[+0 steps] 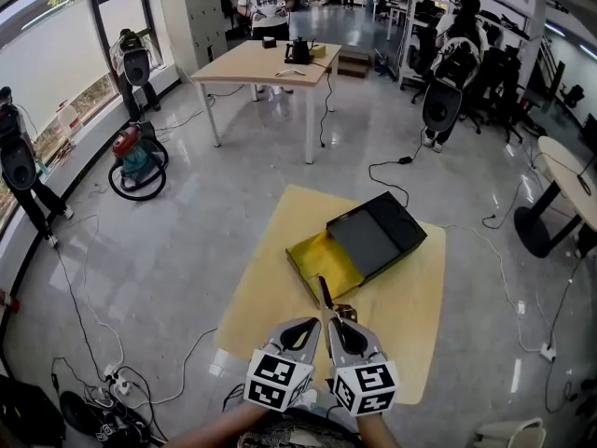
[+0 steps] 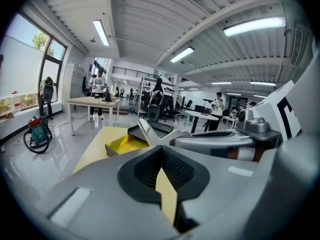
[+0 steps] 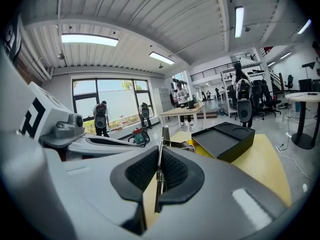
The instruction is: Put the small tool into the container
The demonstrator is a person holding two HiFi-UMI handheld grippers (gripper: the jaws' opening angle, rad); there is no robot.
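Yellow mat (image 1: 410, 306) covers a patch of floor, and on it sits the box (image 1: 378, 236), its black part pushed aside so that a yellow inside shows at the near end. The tool (image 1: 325, 295) is not yet in it. It is a thin, flat metal piece clamped edge-on between the pads of the right gripper (image 1: 338, 317), whose jaws are all but closed on it. It sticks out forward, with its tip near the yellow edge of the box. The left gripper (image 1: 313, 322) sits just beside the right one, jaws together with nothing between them; only mat shows through the slit. As I judge it, the pick-up is done and the carry is nearly over. What is left is to bring the tool over the opening and let go.

Several things are hard to make out:
- what kind of tool it is, since only a narrow blade shows
- how much of it lies within the pads
- whether the black part is a lid or a sleeve
- whether anything lies in the yellow part

A brownish bit at the right gripper's tip I cannot identify. The person's arms are cut off at the bottom edge.
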